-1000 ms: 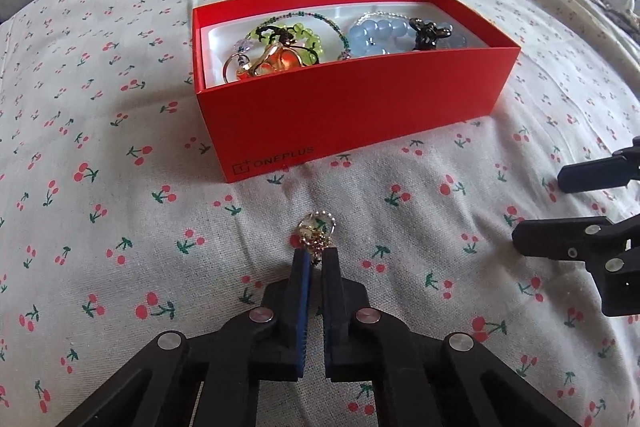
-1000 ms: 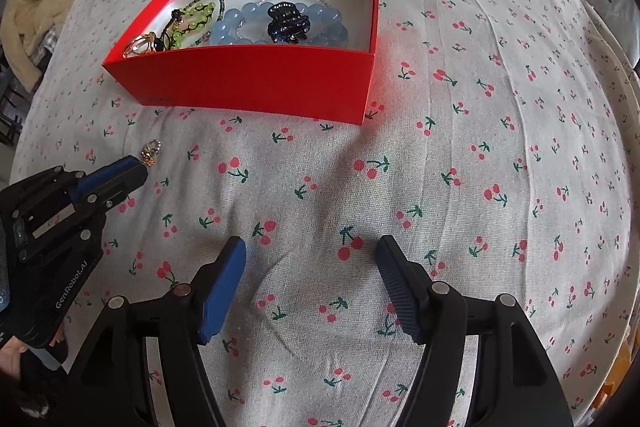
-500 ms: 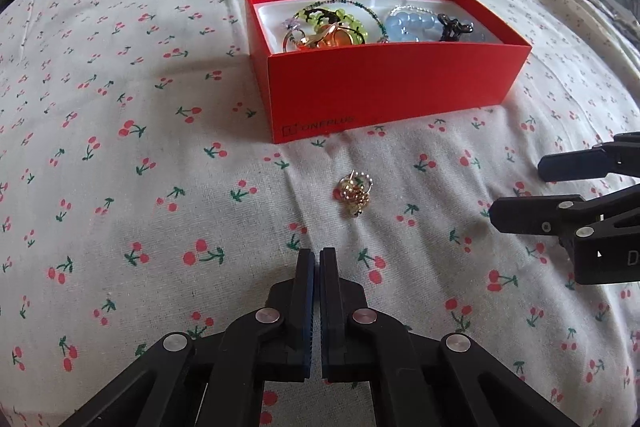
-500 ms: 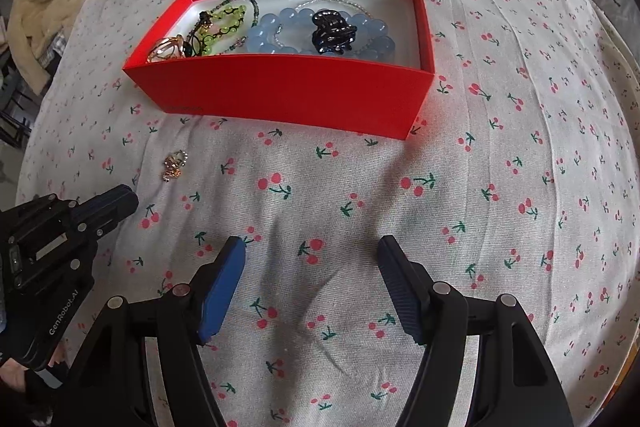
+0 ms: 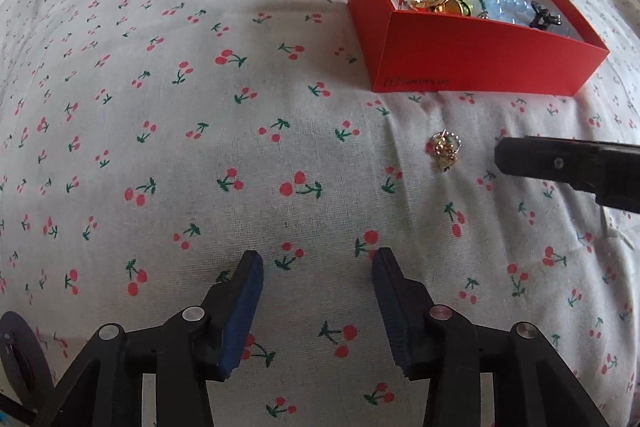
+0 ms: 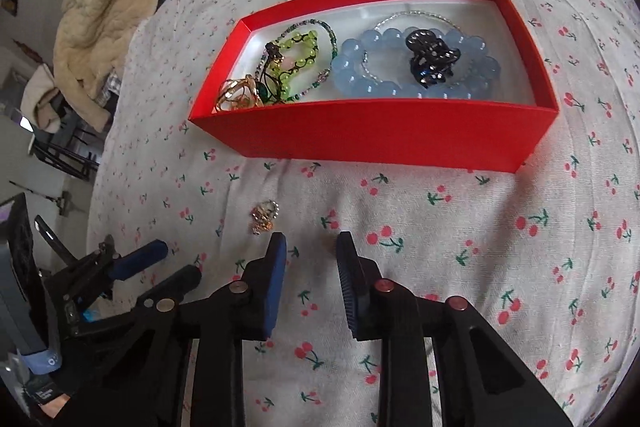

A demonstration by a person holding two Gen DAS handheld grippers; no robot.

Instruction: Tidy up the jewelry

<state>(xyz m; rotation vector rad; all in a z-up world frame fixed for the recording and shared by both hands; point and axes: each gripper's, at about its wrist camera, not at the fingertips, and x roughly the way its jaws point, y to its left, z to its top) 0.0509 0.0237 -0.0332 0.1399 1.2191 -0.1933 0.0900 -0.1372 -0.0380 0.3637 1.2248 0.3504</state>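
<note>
Small gold charm [image 6: 264, 216] loose on the cherry-print sheet [image 6: 440, 227], before the red box [image 6: 380, 135]. Just up-left of the right gripper [image 6: 308, 243], jaws narrowing, empty. Left gripper [image 5: 316, 263] spread, just opened, empty, farther off; charm upper right there [image 5: 445, 149].

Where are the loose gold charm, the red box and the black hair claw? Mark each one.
Loose gold charm [image 5: 444, 149]: left wrist view, on its middle, lying on the cloth.
Red box [image 6: 380, 131]: right wrist view, on its near outer wall.
Black hair claw [image 6: 430, 61]: right wrist view, on its body, atop the blue beads.
</note>
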